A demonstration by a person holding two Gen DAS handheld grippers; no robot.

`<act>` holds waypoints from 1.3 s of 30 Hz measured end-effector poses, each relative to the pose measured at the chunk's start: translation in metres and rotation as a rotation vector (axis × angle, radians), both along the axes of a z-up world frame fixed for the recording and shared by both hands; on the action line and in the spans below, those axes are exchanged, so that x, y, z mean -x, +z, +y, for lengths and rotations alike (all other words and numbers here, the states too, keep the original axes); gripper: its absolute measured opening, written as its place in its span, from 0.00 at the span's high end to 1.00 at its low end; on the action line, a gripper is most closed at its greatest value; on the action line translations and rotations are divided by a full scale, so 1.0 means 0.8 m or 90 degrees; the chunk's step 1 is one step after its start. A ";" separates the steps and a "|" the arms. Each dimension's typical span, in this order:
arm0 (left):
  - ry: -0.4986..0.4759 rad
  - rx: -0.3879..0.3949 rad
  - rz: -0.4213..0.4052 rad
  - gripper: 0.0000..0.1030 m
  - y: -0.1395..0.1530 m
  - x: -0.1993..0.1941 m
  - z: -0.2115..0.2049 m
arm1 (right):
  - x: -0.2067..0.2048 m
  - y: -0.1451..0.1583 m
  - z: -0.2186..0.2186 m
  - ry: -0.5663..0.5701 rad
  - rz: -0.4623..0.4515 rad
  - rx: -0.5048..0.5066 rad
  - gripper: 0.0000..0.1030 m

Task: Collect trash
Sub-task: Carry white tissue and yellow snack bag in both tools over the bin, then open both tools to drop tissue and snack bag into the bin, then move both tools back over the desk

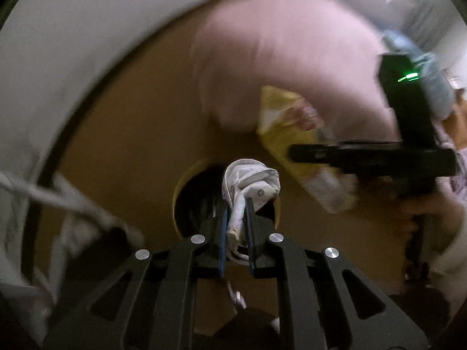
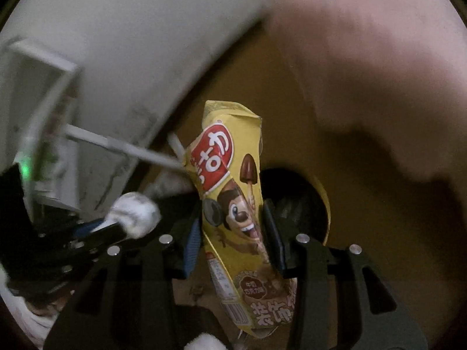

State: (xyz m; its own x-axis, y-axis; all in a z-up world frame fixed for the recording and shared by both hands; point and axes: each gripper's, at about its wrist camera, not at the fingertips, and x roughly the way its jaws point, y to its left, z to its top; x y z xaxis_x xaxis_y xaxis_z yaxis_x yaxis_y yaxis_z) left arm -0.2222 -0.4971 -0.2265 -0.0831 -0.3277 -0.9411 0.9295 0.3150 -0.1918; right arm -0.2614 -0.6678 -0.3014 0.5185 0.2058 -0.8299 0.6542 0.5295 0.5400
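Yellow wrapper [image 2: 230,204] in right claw [image 2: 233,227] | bin rim [image 2: 324,204] near | left claw [image 1: 235,213] clamps tissue [image 1: 251,186]

A brown wooden floor [image 1: 131,122] is seen beneath a white wall [image 1: 87,29], edged by a dark skirting strip [image 2: 233,46]; a blurred pink mass [image 1: 292,43] is seen above, and a white frame [image 2: 41,67] at left

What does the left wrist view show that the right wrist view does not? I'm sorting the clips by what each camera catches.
Only the left wrist view: the left gripper head-on, clamped on a crumpled white tissue.

Only the right wrist view: the printing on the yellow snack wrapper, a cartoon monkey and a red logo, pinched in the right gripper, and a white frame at the left.

Both: wrapper, tissue, the brown floor, a dark round bin opening and a blurred pink mass.
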 end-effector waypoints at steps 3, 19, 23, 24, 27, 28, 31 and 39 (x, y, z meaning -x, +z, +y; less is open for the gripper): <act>0.038 -0.089 0.044 0.90 -0.089 -0.016 -0.013 | 0.012 -0.072 0.002 -0.026 0.050 -0.074 0.61; 0.041 -0.015 0.046 0.10 -0.093 -0.036 -0.030 | 0.033 -0.090 -0.006 -0.106 0.022 -0.118 0.16; 0.010 0.016 0.031 0.10 -0.064 -0.021 -0.027 | 0.052 -0.049 -0.017 -0.170 0.087 0.005 0.16; 0.003 0.042 0.017 0.10 -0.044 -0.016 -0.023 | 0.058 -0.034 -0.018 -0.187 0.103 0.052 0.16; -0.007 0.129 -0.018 0.10 0.019 -0.003 -0.006 | 0.064 0.042 -0.018 -0.208 0.185 0.274 0.12; -0.008 0.173 -0.041 0.09 0.052 0.000 0.006 | 0.065 0.075 -0.015 -0.219 0.207 0.361 0.09; 0.000 0.266 -0.098 0.07 0.138 -0.003 0.047 | 0.070 0.165 0.006 -0.278 0.171 0.528 0.07; 0.204 0.353 -0.265 0.07 0.267 -0.102 0.217 | 0.021 0.255 0.081 -0.223 0.025 0.633 0.07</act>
